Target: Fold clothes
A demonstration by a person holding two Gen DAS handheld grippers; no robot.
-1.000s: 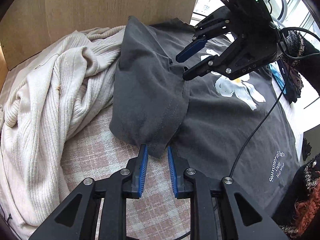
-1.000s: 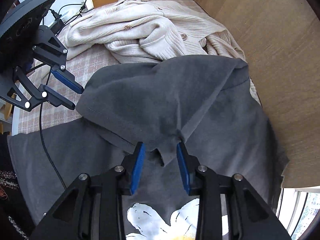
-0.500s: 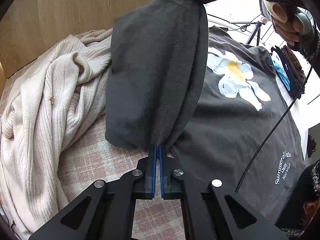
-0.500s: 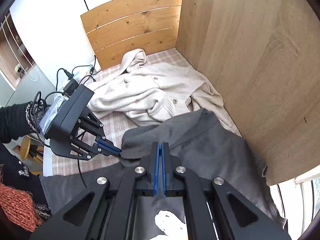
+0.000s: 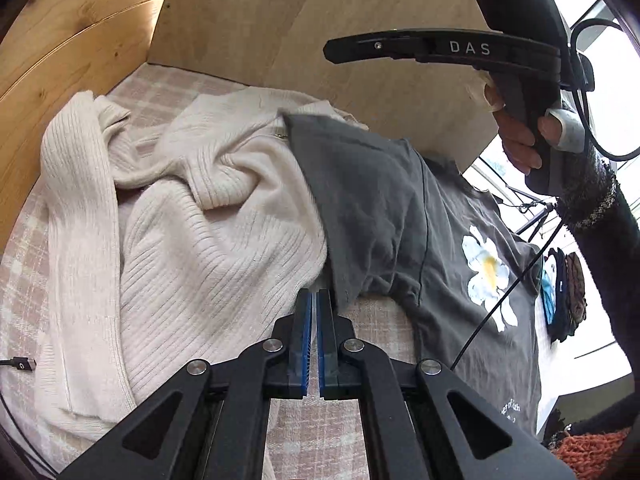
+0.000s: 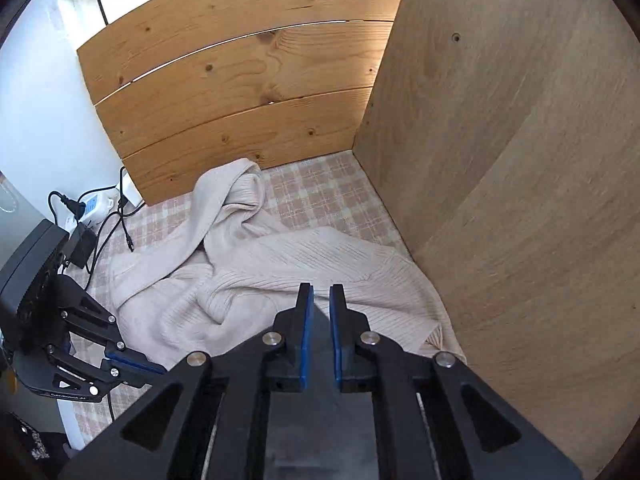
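We can read "DAS" (image 5: 470,47) on the side of the right gripper (image 5: 332,46), up high in a hand (image 5: 520,136). The grey T-shirt (image 5: 380,208) has small white words low down, but they are cut off. Only the left view shows its white flower (image 5: 488,276). Only the right view shows the plug strip (image 6: 94,206) and the plank wall (image 6: 240,80).

The T-shirt lies flat on the checked cloth (image 6: 328,196), partly over the cream sweater (image 5: 208,240). The left gripper (image 5: 314,300) has its jaws pressed together, and the sleeve edge is just beside them. The right jaws are opening, with grey cloth showing in the gap but not squeezed.
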